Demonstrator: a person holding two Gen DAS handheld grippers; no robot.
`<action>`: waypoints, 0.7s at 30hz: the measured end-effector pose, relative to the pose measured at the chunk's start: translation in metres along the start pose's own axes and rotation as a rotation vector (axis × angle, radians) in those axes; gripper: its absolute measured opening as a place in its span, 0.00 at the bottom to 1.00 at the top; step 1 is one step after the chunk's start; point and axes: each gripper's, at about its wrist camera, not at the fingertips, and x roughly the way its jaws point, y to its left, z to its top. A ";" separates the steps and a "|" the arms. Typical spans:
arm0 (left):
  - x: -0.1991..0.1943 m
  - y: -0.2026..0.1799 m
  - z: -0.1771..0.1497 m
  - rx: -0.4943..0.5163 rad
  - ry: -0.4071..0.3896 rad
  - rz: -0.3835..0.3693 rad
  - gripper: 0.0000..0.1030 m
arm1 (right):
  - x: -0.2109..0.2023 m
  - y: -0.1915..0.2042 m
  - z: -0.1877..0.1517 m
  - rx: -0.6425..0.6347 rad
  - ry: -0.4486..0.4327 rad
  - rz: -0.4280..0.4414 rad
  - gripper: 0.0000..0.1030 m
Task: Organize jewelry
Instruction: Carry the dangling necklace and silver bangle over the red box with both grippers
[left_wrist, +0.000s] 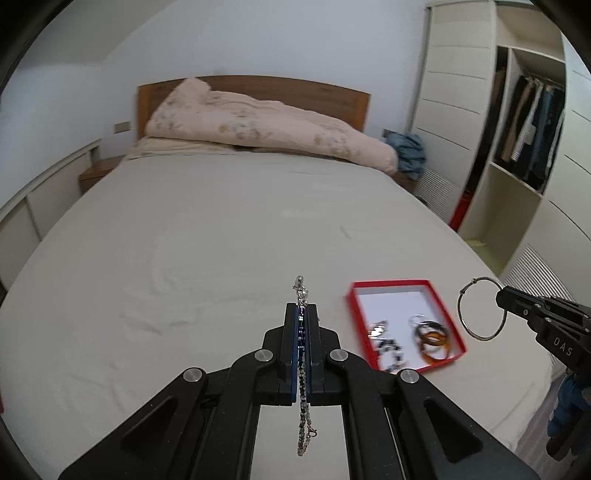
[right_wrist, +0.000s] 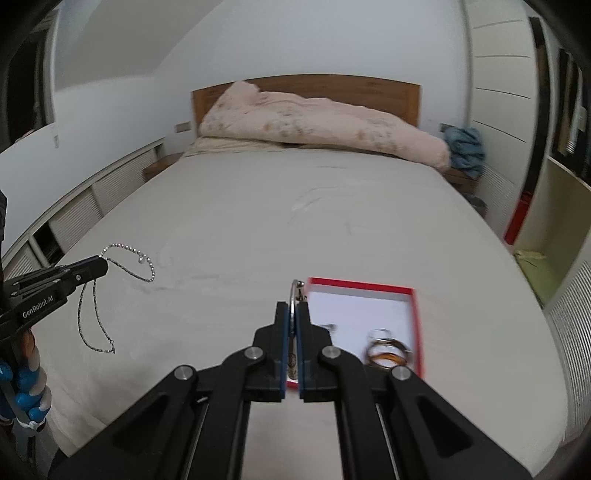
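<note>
chain (left_wrist: 303, 369): light, limp, swings; left gripper (left_wrist: 303, 310) pinches it mid-length
bangle (left_wrist: 480, 308): thin, stiff, slippery; right gripper (right_wrist: 294, 306) pinches its rim
box (left_wrist: 402, 285): near right

Left gripper (left_wrist: 303, 314) and right gripper (right_wrist: 294, 314): matte black linkage arms joined by round silver pivot screws, with blue pads lining the inner finger faces. White lettering reads "DAS" on the right gripper, "GenRobot.AI" on the left. Handles are blue.
</note>
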 end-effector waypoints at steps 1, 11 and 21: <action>0.006 -0.010 0.002 0.012 0.007 -0.012 0.02 | -0.001 -0.008 -0.001 0.007 0.001 -0.010 0.03; 0.091 -0.103 0.008 0.141 0.109 -0.109 0.02 | 0.049 -0.091 -0.018 0.093 0.076 -0.063 0.03; 0.187 -0.143 -0.003 0.208 0.231 -0.116 0.02 | 0.139 -0.128 -0.026 0.138 0.137 -0.013 0.03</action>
